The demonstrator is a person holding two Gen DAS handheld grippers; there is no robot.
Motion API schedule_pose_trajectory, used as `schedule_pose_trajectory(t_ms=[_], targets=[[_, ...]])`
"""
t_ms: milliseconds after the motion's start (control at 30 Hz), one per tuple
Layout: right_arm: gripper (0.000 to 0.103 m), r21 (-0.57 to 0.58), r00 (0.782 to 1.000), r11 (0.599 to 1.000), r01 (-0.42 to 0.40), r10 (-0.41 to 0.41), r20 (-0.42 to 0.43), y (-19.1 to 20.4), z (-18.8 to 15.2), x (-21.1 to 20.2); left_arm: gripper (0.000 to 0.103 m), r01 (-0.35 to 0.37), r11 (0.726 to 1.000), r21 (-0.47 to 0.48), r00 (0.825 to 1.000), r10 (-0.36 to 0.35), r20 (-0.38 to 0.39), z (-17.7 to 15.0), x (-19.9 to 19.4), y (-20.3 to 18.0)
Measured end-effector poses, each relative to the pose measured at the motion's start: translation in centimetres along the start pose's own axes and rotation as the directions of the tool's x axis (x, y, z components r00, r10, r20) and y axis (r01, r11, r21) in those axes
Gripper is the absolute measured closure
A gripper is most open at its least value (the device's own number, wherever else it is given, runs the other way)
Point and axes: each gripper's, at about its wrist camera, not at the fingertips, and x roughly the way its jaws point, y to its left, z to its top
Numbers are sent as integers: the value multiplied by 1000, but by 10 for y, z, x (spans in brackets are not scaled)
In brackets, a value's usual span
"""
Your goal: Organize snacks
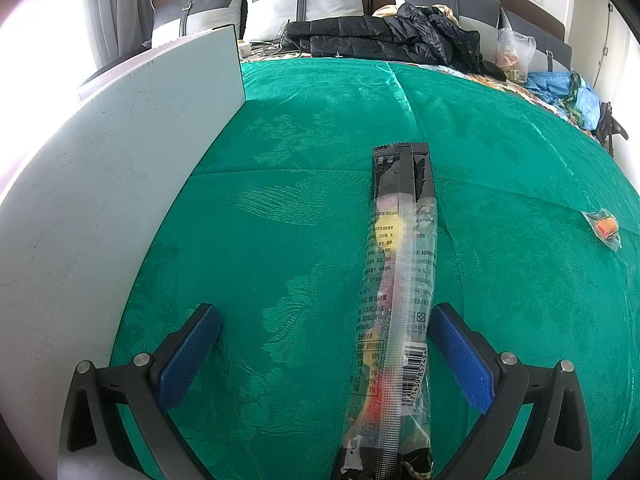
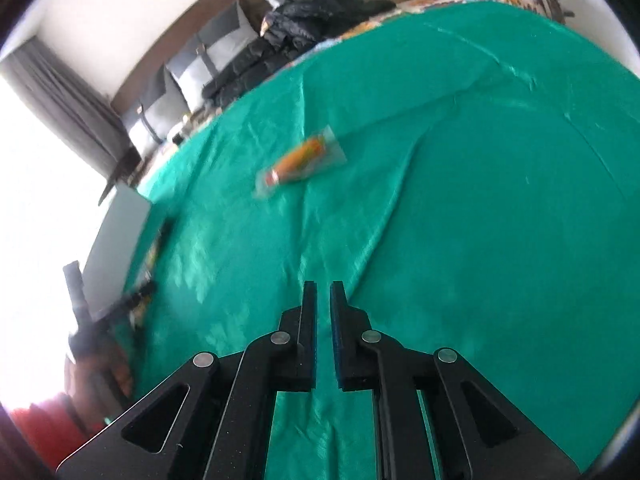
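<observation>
While shiny green patterned cloth [image 1: 300, 152] covers the bed, the long clear-and-black snack packet [image 1: 396, 280] lies mid-bed between the wide left tool [image 1: 324, 336]; the right tool [image 2: 324, 300] hovers nearly closed, empty, with grey pillows [image 1: 304, 0] behind.

Seen from the left wrist, the green cloth [image 1: 304, 208] lies bare from ten to one o'clock. A white board [image 1: 104, 184] walls off nine o'clock. The long snack packet [image 1: 400, 280] runs along twelve, between the spread fingers. At two o'clock the small orange snack [image 1: 604, 227] lies well apart; black jackets [image 1: 384, 36] block the far edge.
</observation>
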Motion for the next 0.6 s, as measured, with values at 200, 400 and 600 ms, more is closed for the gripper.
schedule_pose_trajectory(t_ms=[200,400,600], targets=[[48,144,992,989,-39,56,-114,5,57,58,0,0,1000,0,1000,0,0,0,0,0],[52,176,988,974,142,-128,-90,24,107,128,0,-1,1000,-1,1000,1,1,0,0,0],[80,-11,982,987,160,-160,-98,55,106,144,29,32,998,58,999,-33,20,-2,-8,-7]])
